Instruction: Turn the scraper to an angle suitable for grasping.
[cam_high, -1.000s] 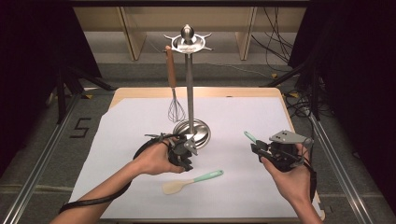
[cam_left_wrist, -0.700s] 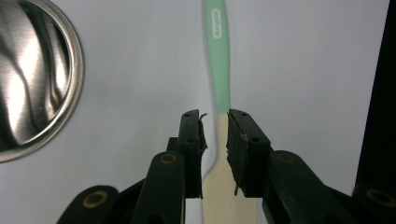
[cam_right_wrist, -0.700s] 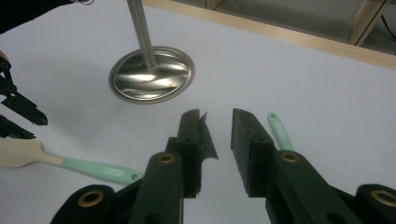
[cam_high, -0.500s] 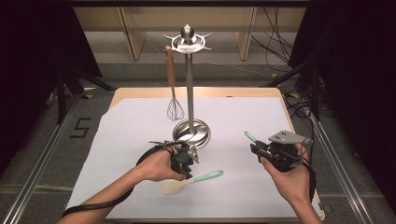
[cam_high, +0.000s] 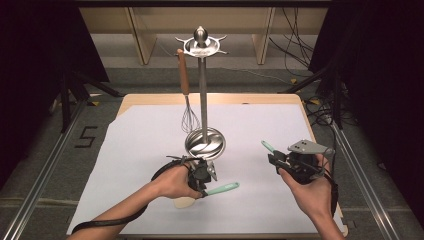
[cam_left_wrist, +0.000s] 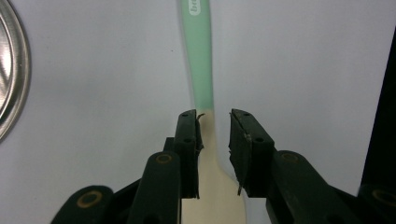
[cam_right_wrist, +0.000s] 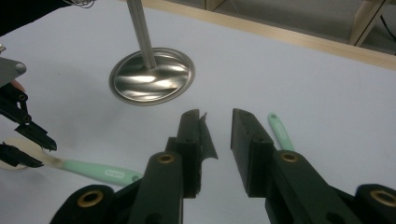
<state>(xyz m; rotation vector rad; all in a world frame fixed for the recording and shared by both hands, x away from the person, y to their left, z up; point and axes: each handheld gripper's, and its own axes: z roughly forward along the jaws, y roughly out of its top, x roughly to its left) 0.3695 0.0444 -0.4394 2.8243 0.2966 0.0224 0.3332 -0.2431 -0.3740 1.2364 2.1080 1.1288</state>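
Observation:
A spatula (cam_high: 222, 189) with a mint-green handle and a cream head lies on the white sheet at the near middle. My left gripper (cam_high: 204, 186) is low over it and open. In the left gripper view, the left gripper (cam_left_wrist: 215, 121) has one jaw on each side of the spatula (cam_left_wrist: 201, 70), where the cream neck meets the green handle. My right gripper (cam_high: 272, 159) is held above the sheet at the right. Its jaws are open with nothing between them in the right gripper view (cam_right_wrist: 218, 119). A second green-handled utensil (cam_high: 267, 146) lies just beyond it (cam_right_wrist: 280, 131).
A steel utensil stand (cam_high: 204, 100) rises from a round base (cam_high: 205, 143) in the middle of the sheet, just beyond my left gripper. A whisk (cam_high: 189, 117) with a wooden handle hangs from its top ring. The table's wooden edge (cam_high: 250, 98) runs along the far side.
My left hand has come nearer and lower, from beside the stand's base down onto the spatula, with its jaws now astride the neck. The right gripper has barely moved.

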